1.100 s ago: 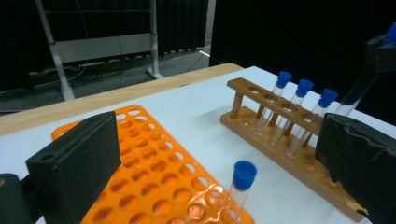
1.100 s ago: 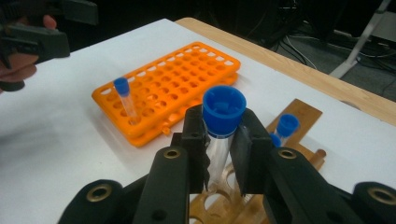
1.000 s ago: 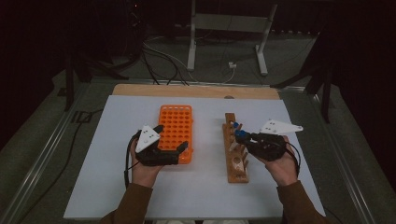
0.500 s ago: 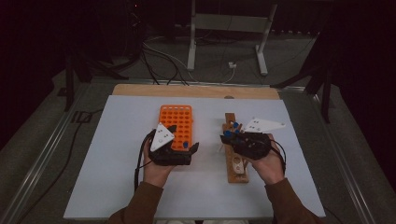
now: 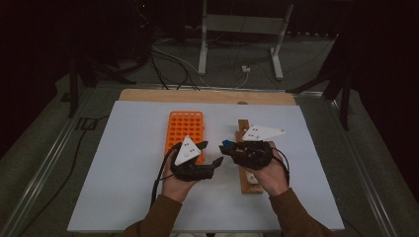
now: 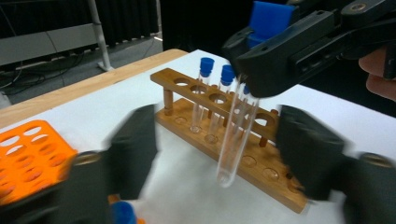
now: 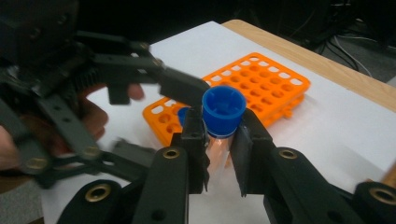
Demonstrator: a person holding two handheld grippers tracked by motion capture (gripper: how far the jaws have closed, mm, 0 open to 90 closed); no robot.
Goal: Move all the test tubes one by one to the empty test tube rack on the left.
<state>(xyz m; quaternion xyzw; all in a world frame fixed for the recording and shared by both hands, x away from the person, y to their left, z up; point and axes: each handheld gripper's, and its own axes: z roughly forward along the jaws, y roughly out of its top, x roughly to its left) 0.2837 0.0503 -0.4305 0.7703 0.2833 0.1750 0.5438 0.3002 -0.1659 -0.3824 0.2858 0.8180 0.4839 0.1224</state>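
Note:
My right gripper (image 7: 222,128) is shut on a clear test tube (image 6: 236,135) just under its blue cap (image 7: 224,109), and holds it up between the two racks. My left gripper (image 6: 224,149) faces it with a blurred jaw on either side of the glass. Those jaws have just been closing, and their pads stand apart from the tube. In the high view the left gripper (image 5: 211,154) and right gripper (image 5: 228,148) meet tip to tip. An orange rack (image 5: 185,126) lies to the left and a wooden rack (image 5: 245,180) to the right.
Two blue-capped tubes (image 6: 204,88) stand in the far holes of the wooden rack (image 6: 261,170). One blue cap (image 6: 123,212) shows in the orange rack (image 6: 28,158). The white mat (image 5: 128,168) has free room at both sides, and a wooden board (image 5: 207,96) borders its far edge.
Both hands have moved toward each other to the gap between the racks. The left gripper left the orange rack, and its jaws have narrowed around the tube that the right gripper carries.

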